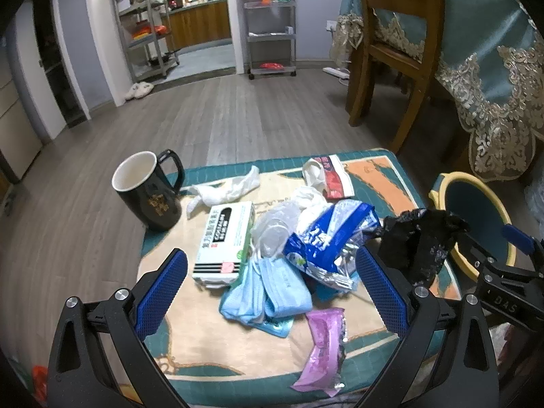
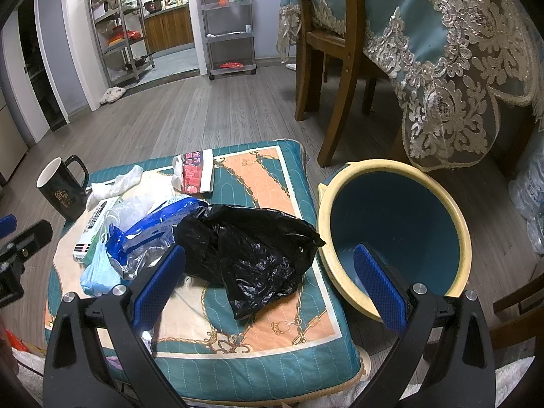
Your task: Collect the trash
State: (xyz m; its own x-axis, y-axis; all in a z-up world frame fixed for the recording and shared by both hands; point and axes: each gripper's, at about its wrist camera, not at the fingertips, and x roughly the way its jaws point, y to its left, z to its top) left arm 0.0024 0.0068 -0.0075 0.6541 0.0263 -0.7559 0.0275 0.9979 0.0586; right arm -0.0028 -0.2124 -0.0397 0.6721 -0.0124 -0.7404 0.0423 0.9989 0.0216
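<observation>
Trash lies on a patterned cushion [image 1: 374,176]: a white medicine box [image 1: 224,241], blue face masks [image 1: 268,292], a blue foil wrapper [image 1: 326,234], a pink wrapper [image 1: 323,350], clear plastic [image 1: 278,224], white tissue [image 1: 221,190], a red-and-white packet [image 1: 335,176] and a crumpled black plastic bag [image 2: 251,251]. My left gripper [image 1: 272,282] is open above the masks and box. My right gripper [image 2: 268,272] is open, its jaws either side of the black bag. A blue bin with a yellow rim [image 2: 394,234] stands right of the cushion.
A black mug [image 1: 149,193] stands at the cushion's left corner. A wooden chair [image 1: 394,51] and a table with a lace-edged teal cloth [image 2: 459,51] stand behind the bin. Shelving racks [image 1: 268,20] and slippers [image 1: 139,90] are across the wood floor.
</observation>
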